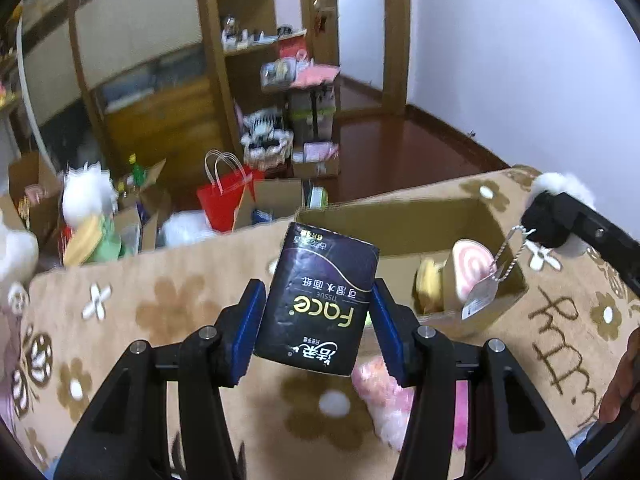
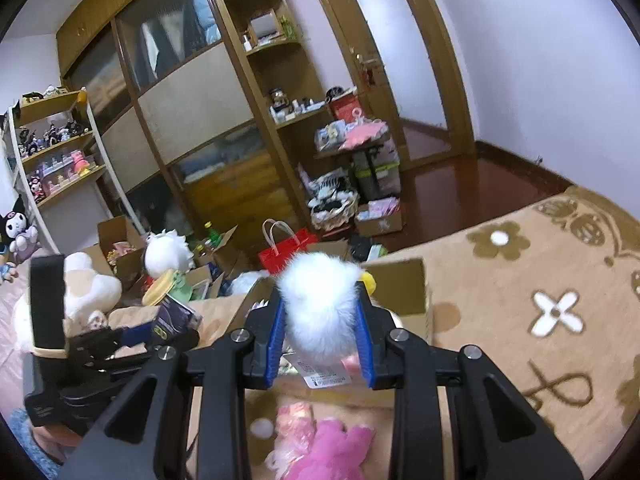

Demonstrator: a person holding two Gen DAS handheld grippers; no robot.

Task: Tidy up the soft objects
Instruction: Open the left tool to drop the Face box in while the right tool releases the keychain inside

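My left gripper [image 1: 318, 304] is shut on a dark tissue pack [image 1: 320, 300] marked "Face", held above the beige flowered blanket [image 1: 160, 312]. Behind the pack stands an open cardboard box [image 1: 404, 224] with a pink swirl plush [image 1: 468, 268] and a yellow plush [image 1: 430, 286] inside. My right gripper [image 2: 322, 320] is shut on a white fluffy plush [image 2: 318, 304] with a paper tag [image 2: 326, 376]; in the left wrist view that gripper [image 1: 548, 216] hangs over the box's right side, its tag [image 1: 478, 300] dangling on a bead chain. A pink plush [image 2: 332, 448] lies on the blanket below.
Beyond the bed's edge the floor holds a red paper bag [image 2: 286, 252], several cardboard boxes [image 2: 120, 240], a white plush [image 2: 166, 254] and a basket [image 2: 334, 204]. Wooden wardrobe and shelves [image 2: 256, 120] line the back; a door [image 2: 396, 60] stands at right. A hand [image 1: 624, 384] shows at the right edge.
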